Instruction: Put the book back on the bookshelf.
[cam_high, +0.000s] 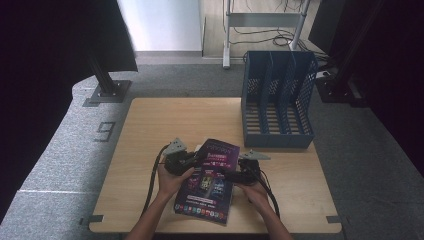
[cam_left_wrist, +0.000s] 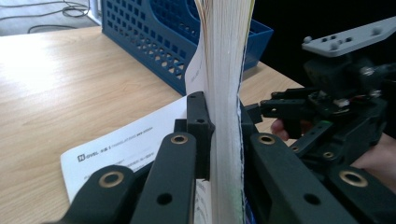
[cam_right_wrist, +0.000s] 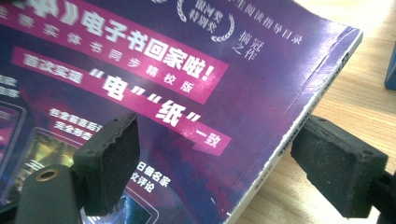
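Note:
A thick paperback book (cam_high: 207, 180) with a purple cover lies near the front of the wooden table (cam_high: 165, 125). My left gripper (cam_high: 196, 161) comes in from the book's left side. In the left gripper view its jaws (cam_left_wrist: 223, 114) are shut on the book's white page block (cam_left_wrist: 224, 70), which stands edge-on between them. My right gripper (cam_high: 227, 175) is at the book's right side. In the right gripper view it (cam_right_wrist: 224, 161) is open: one pad hovers over the purple cover (cam_right_wrist: 187, 93), the other stands off the spine edge above the table.
A blue mesh file holder (cam_high: 277, 100) with three slots stands at the table's back right, also seen in the left gripper view (cam_left_wrist: 154, 42). A white printed sheet (cam_left_wrist: 130, 149) lies flat on the table under the book. Bare tabletop stretches to the left and back.

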